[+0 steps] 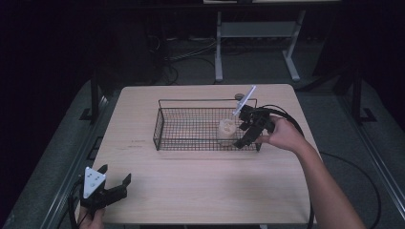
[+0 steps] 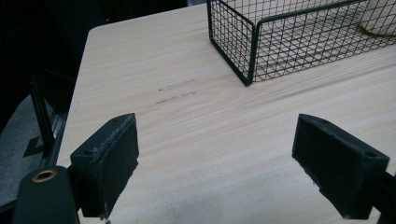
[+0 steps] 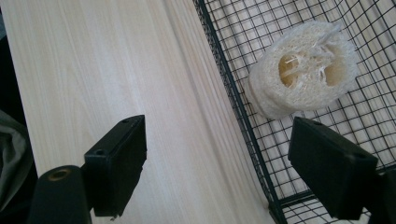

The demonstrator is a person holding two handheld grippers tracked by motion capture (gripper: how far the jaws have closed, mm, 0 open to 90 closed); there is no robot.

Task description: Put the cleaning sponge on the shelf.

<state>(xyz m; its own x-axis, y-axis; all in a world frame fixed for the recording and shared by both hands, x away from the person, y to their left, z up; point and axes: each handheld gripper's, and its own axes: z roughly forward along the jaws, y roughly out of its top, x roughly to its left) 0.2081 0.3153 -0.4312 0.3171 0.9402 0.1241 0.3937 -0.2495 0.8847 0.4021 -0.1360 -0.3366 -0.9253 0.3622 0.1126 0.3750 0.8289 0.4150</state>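
Jaws apart, loofah [image 3: 303, 77] inside basket [image 3: 233, 100]

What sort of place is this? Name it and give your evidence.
Probably a lab or recording workspace, not a home: a bare wooden table under a fixed camera, a dark room with loose cables on the floor, and a white-framed workbench behind.
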